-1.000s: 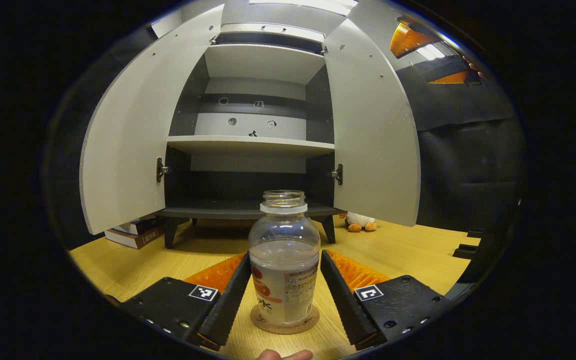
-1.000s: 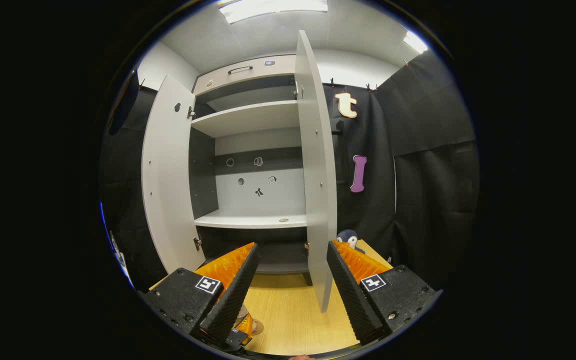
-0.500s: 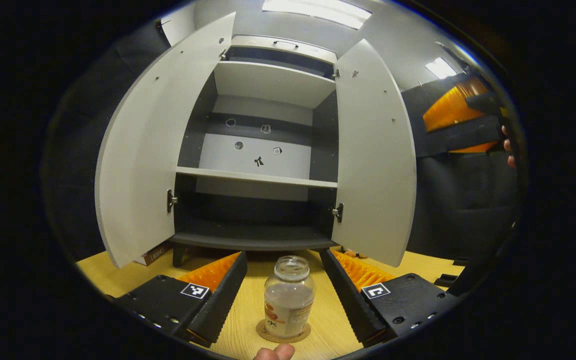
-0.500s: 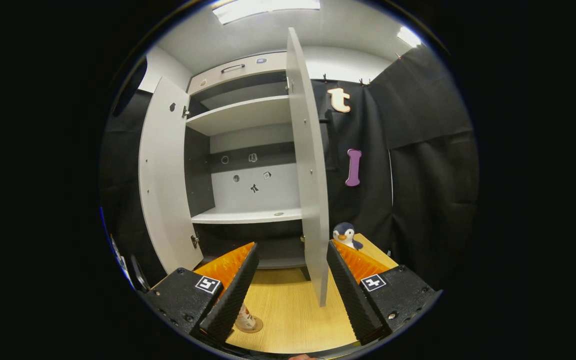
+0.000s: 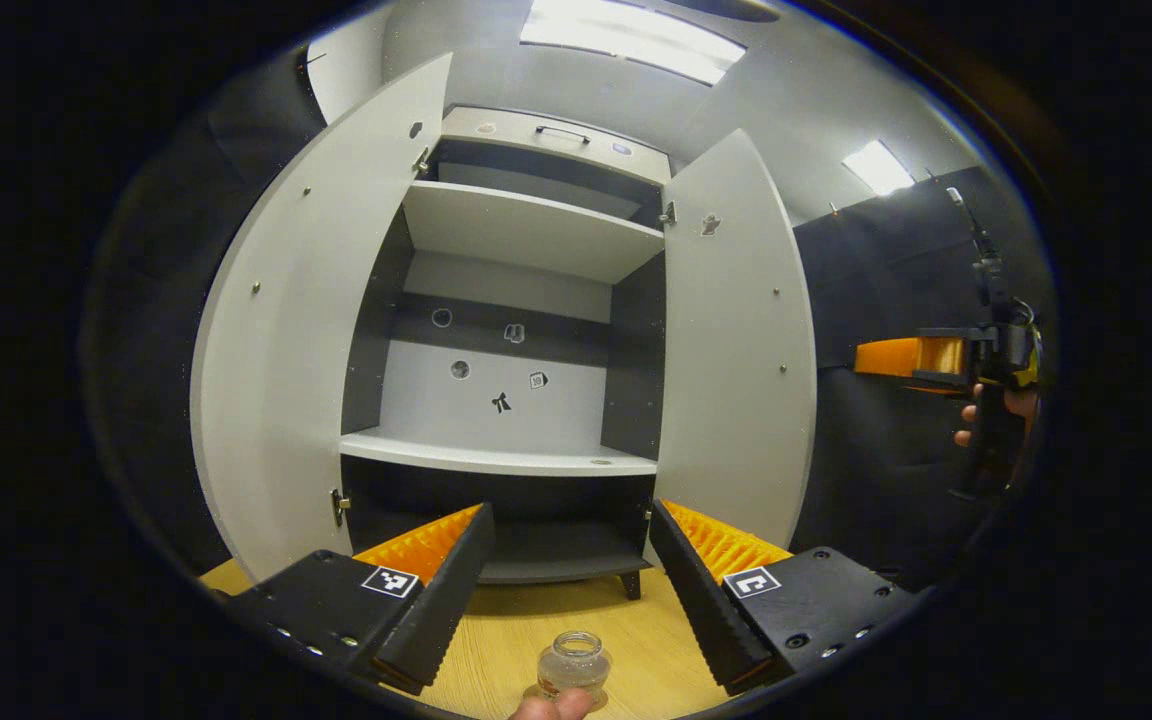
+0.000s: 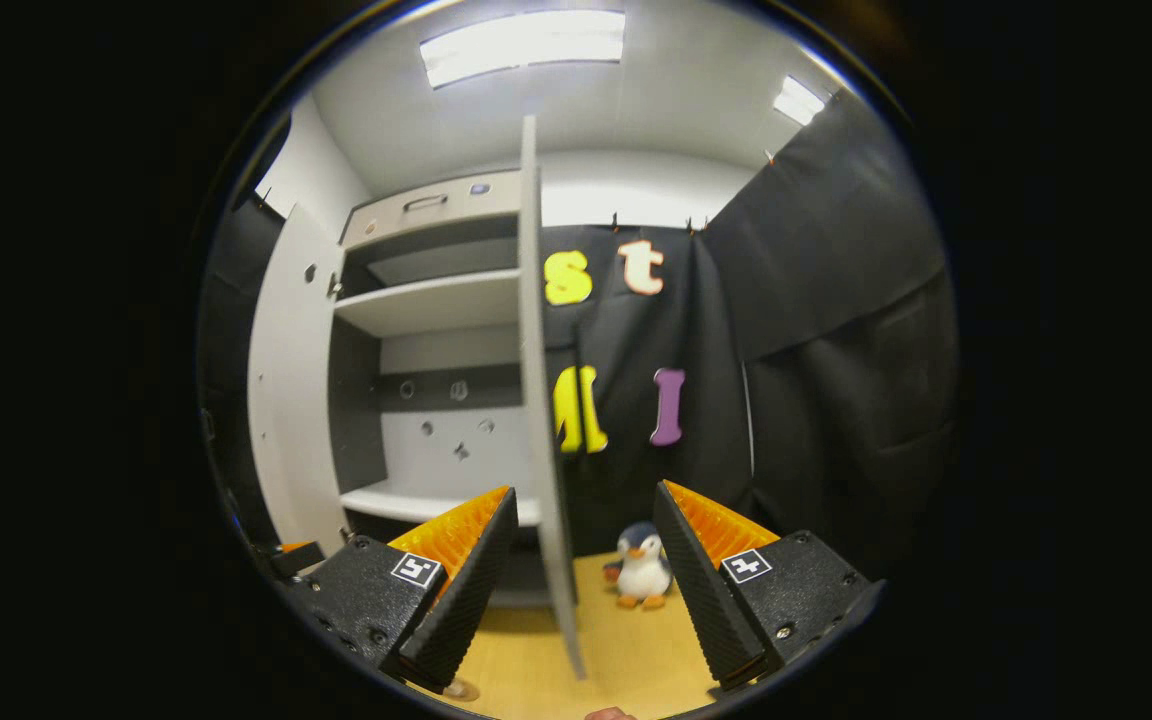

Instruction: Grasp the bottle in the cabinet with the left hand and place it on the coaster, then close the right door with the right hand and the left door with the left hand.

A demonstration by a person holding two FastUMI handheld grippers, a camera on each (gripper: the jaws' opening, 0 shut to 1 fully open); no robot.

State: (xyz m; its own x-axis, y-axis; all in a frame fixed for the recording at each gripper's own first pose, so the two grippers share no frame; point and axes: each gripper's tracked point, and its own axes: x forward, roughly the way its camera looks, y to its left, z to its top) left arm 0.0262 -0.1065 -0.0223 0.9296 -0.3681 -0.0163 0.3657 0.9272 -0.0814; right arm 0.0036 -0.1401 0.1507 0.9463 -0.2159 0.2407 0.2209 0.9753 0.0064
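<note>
The left claw [image 5: 566, 580] is wide open and holds nothing above the clear plastic bottle [image 5: 574, 665], which stands on the yellow wooden bench [image 5: 526, 630] before the open grey cabinet [image 5: 526, 330]. In the right gripper view, the right claw [image 6: 584, 580] is wide open too, with the cabinet's thin grey right door [image 6: 546, 420] edge-on between its fingers and a small toy penguin [image 6: 643, 566] beyond.

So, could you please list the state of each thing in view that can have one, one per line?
Bottle: uncapped, upright on the table, released.
Left door: open.
Right door: open, seen edge-on in the right gripper view.
Cabinet: open, visible shelves bare.
Left gripper: open, holding nothing.
Right gripper: open, holding nothing.
Penguin toy: standing upright on the table.
</note>
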